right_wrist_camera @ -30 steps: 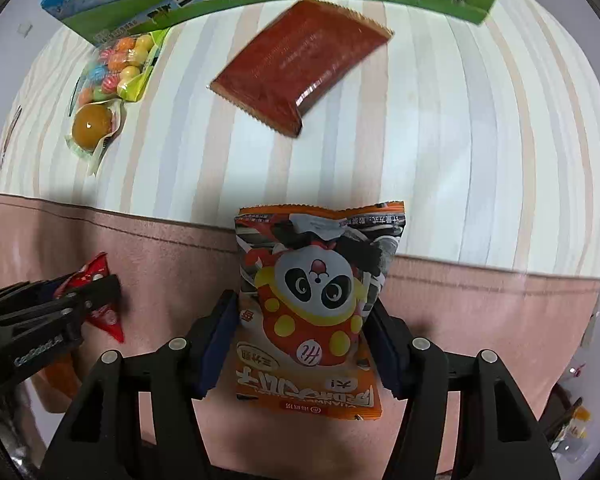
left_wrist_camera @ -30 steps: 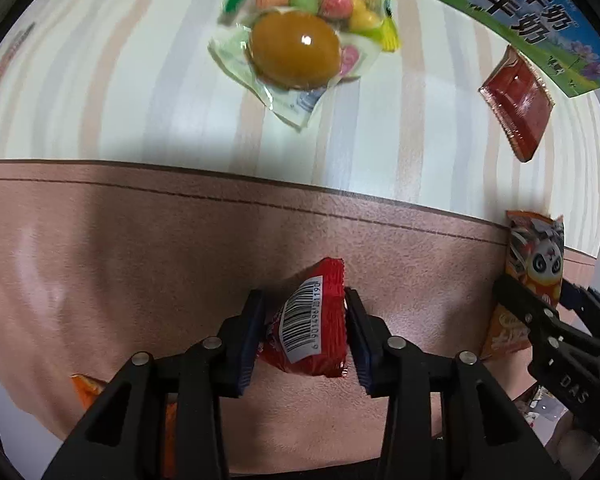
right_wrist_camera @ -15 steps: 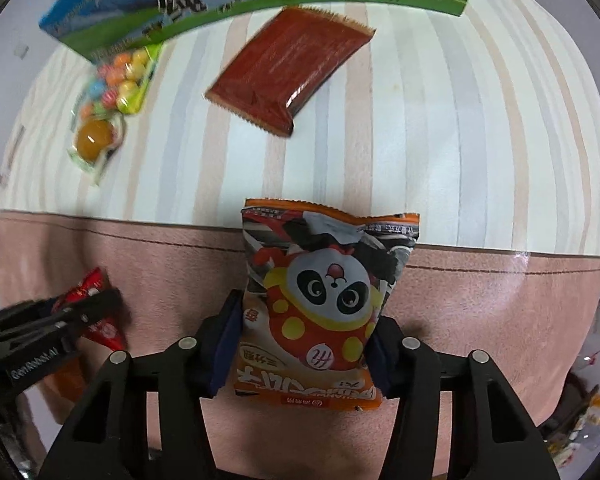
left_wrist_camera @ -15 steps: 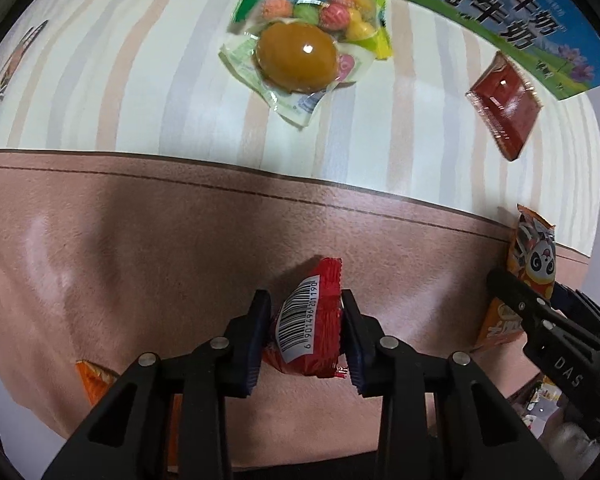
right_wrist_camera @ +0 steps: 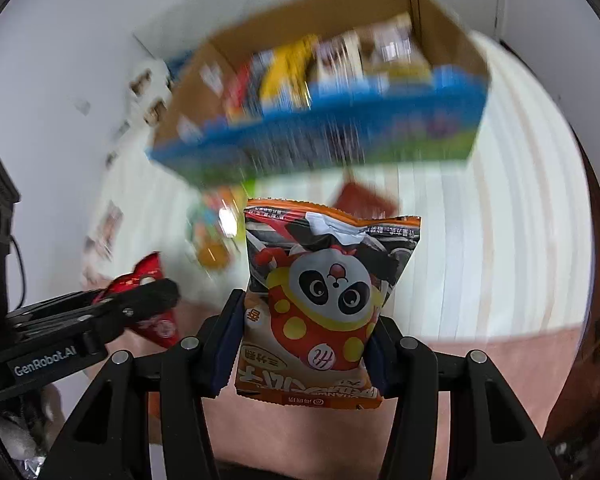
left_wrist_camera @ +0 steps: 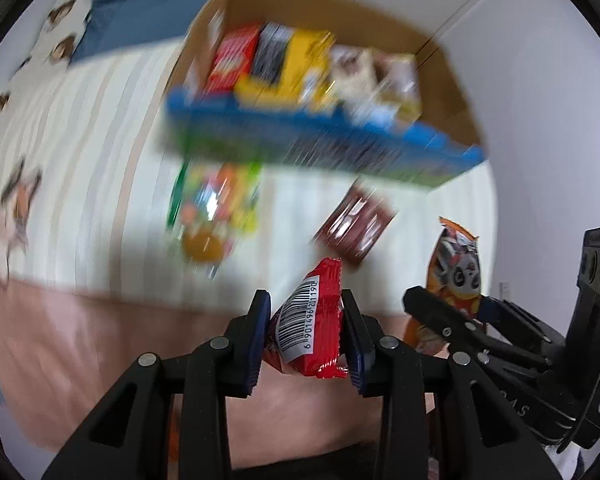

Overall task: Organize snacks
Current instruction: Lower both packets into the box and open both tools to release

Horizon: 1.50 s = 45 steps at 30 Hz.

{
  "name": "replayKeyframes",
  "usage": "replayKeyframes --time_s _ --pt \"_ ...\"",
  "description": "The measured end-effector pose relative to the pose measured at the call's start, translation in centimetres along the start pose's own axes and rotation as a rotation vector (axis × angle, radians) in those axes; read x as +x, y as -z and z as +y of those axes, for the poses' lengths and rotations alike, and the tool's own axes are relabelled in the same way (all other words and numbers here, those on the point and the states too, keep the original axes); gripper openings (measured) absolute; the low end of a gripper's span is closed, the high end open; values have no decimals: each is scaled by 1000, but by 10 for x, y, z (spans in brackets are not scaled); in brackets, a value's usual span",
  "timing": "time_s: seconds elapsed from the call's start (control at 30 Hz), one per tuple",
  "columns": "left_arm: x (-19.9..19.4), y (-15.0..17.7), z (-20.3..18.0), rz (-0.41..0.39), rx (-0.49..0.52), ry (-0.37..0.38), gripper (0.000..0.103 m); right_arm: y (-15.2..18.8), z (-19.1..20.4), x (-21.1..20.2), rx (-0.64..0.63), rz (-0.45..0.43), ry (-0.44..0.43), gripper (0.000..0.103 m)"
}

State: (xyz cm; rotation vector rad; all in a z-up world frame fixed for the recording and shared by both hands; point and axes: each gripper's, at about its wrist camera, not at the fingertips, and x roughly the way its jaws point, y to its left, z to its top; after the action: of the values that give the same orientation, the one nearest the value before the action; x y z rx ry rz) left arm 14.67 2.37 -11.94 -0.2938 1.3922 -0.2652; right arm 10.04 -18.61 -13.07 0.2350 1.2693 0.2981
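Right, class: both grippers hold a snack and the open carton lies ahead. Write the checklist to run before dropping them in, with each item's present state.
1. Left gripper shut on the red packet: ok.
2. Right gripper shut on the panda bag: ok.
3. Carton open on top: ok.
4. Free room inside the carton: cannot tell, blurred.
5. Grippers apart from each other: ok.
6. Grippers above the carton: not ok, short of it.

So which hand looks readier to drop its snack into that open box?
Probably the right: its claw holds the panda bag almost straight below the box. The left claw, gripping the red packet, sits off to one side.
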Motion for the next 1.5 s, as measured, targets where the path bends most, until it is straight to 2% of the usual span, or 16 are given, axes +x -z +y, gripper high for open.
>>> replayKeyframes --time_s 0.13,0.27,0.37,0.5,0.63,0.97,1.0,1.07,1.1,1.13,1.2,1.23,1.33,1.5 --pt "-23 -54 -27 -64 75 2 31 -53 -2 -33 -22 -91 9 55" --pt "-19 -107 -46 -88 106 -7 32 -107 -11 -54 -39 -145 71 55" --pt "-5 -144 -57 -69 115 -26 32 -150 -22 -45 -46 -133 120 55" --pt "27 -181 -59 -1 104 -48 32 -188 -37 -23 -51 -79 174 55" --pt "57 -197 -56 39 93 -70 32 -204 -48 11 -49 -24 206 55" --pt "103 -206 -47 137 83 -84 33 -208 -68 61 -33 91 215 56" --pt "107 -205 -46 148 85 -93 33 -208 -69 63 -33 104 216 57" --pt "111 -204 -44 163 78 -101 34 -210 -71 69 -30 127 227 65" --pt "112 -204 -43 167 73 -113 41 -210 -71 71 -37 131 240 76" --pt "113 -204 -42 165 72 -118 55 -211 -71 70 -41 131 251 86" --pt "109 -205 -40 146 70 -131 78 -211 -71 69 -39 130 254 91" --pt "107 -205 -40 136 73 -137 83 -211 -71 68 -35 131 256 93" --pt "100 -208 -35 126 61 -140 90 -212 -71 65 -33 133 257 95" --pt "85 -207 -34 100 53 -136 90 -210 -68 54 -28 118 262 96"
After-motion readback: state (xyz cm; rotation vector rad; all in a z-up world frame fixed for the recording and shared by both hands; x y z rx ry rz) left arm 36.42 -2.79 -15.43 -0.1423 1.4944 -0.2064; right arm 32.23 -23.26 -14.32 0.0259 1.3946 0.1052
